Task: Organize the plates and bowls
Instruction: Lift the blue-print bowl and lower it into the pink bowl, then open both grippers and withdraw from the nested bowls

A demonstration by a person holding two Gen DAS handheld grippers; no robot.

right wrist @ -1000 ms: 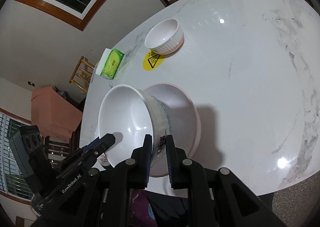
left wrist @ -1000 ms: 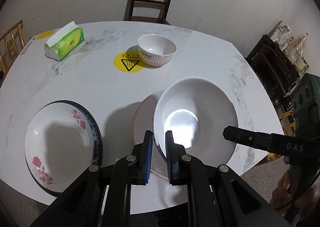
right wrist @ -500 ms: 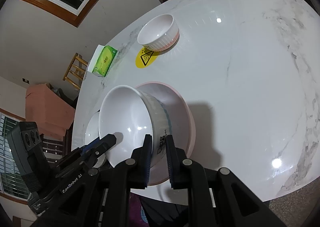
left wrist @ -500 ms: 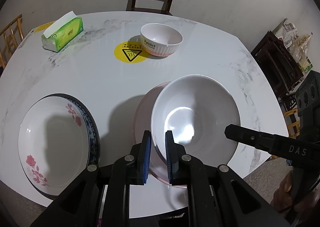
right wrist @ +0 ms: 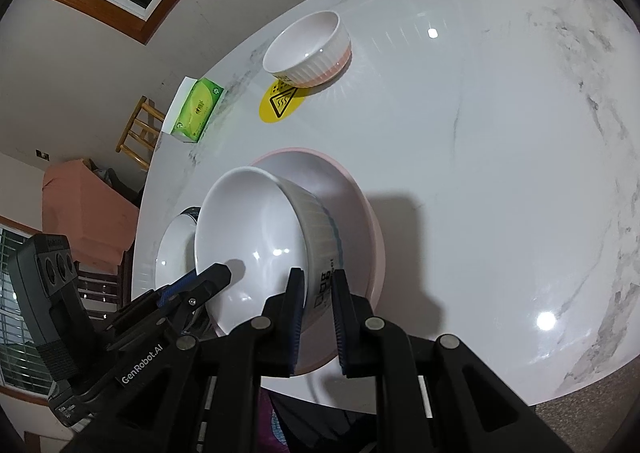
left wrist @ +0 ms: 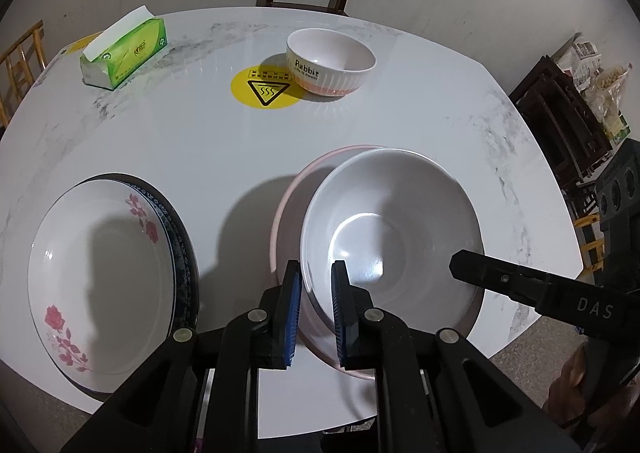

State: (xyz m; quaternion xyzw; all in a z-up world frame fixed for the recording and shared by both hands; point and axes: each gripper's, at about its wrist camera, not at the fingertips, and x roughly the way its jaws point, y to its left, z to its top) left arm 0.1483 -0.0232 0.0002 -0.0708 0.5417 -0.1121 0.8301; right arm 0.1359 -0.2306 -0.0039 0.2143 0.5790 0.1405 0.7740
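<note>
- The left gripper (left wrist: 314, 309) is clamped on the near-left rim of the large white bowl (left wrist: 400, 229), one blue pad inside the wall and one outside.
- The right gripper (right wrist: 316, 317) is clamped on the same bowl's opposite rim, its pads either side of the ribbed, blue-banded wall.
- The bowl sits tilted over the pink plate (left wrist: 296, 205) near the table's near edge; neither view shows whether it touches the plate.
- Only the right wrist view shows the bowl's outer wall with its blue band and printed mark; the left wrist view shows just the plain white inside.
- Only the left wrist view shows the floral plate (left wrist: 104, 285) in full, lying on a dark-rimmed plate at the near left; the right wrist view catches only a sliver of it behind the bowl.
- The small ribbed bowl (left wrist: 330, 63) stands far across the marble table (left wrist: 180, 141), just right of the yellow warning sticker (left wrist: 266, 91); its "Rabbit" lettering reads only in the left wrist view.
- The green tissue box (left wrist: 126, 49) lies at the far left.
- A hand (left wrist: 580, 393) shows at the lower right of the left wrist view only.
</note>
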